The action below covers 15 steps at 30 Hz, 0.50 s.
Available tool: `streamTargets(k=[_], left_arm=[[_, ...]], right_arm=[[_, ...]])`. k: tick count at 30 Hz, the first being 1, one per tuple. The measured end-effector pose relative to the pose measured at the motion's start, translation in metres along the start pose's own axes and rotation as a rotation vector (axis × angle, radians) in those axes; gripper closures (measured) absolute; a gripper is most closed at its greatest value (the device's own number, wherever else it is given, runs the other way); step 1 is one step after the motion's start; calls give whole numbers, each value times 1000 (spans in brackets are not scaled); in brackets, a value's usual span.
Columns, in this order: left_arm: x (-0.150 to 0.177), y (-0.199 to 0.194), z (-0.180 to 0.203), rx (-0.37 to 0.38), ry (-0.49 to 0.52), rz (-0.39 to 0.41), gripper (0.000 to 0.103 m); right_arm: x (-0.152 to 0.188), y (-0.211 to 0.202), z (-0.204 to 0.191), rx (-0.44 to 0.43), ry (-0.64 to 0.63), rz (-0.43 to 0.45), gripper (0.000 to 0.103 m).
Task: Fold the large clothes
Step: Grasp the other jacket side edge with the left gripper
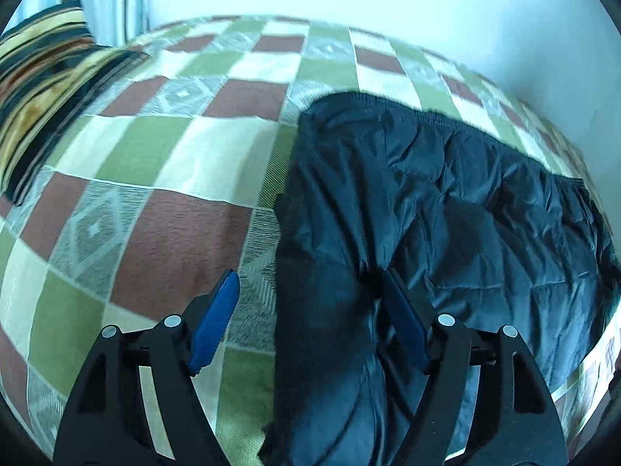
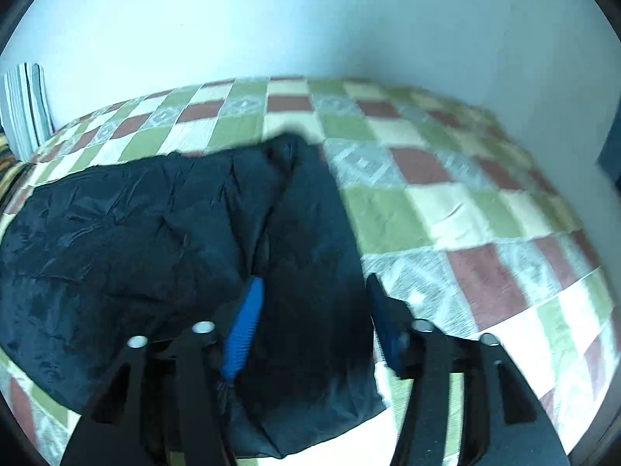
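Observation:
A dark navy padded jacket (image 1: 446, 209) lies spread on a checked bedspread (image 1: 163, 178). In the left wrist view my left gripper (image 1: 308, 277) is open, its blue pads (image 1: 217, 310) straddling the jacket's left edge, where a long dark part lies over the body. In the right wrist view the jacket (image 2: 128, 240) fills the left and middle. My right gripper (image 2: 312, 283) is open over the jacket's right edge, one blue pad (image 2: 244, 326) on the dark fabric, the other at the border with the bedspread (image 2: 465, 202).
A striped yellow and black pillow (image 1: 42, 89) lies at the far left of the bed. A pale wall (image 2: 310, 19) runs behind the bed. A striped cushion or curtain (image 2: 25, 105) stands at the far left corner.

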<state>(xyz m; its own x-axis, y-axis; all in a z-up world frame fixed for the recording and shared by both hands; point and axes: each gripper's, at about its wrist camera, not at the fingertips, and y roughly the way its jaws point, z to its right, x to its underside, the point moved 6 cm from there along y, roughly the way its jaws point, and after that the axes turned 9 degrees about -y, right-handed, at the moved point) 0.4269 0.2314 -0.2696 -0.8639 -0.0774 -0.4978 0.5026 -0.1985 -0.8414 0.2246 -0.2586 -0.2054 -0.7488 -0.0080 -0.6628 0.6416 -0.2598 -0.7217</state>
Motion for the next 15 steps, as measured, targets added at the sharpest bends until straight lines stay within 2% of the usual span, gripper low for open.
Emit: streamTargets(k=[4,7,11,15], left_arm=[[-4,19,5,21,12,-49,23],[-6,28,8,70,0,-100,23],[2,47,8,162,-60,-217,21],[6,53,10,157,-34,-218,20]], right_arm=[[-7,-9,8,45,-26,34,44],[-7,-12,7,40,-27,36,43],[-5,-15,0,17,-27,43,43],[-6,-18,-9,10,-41,54,43]])
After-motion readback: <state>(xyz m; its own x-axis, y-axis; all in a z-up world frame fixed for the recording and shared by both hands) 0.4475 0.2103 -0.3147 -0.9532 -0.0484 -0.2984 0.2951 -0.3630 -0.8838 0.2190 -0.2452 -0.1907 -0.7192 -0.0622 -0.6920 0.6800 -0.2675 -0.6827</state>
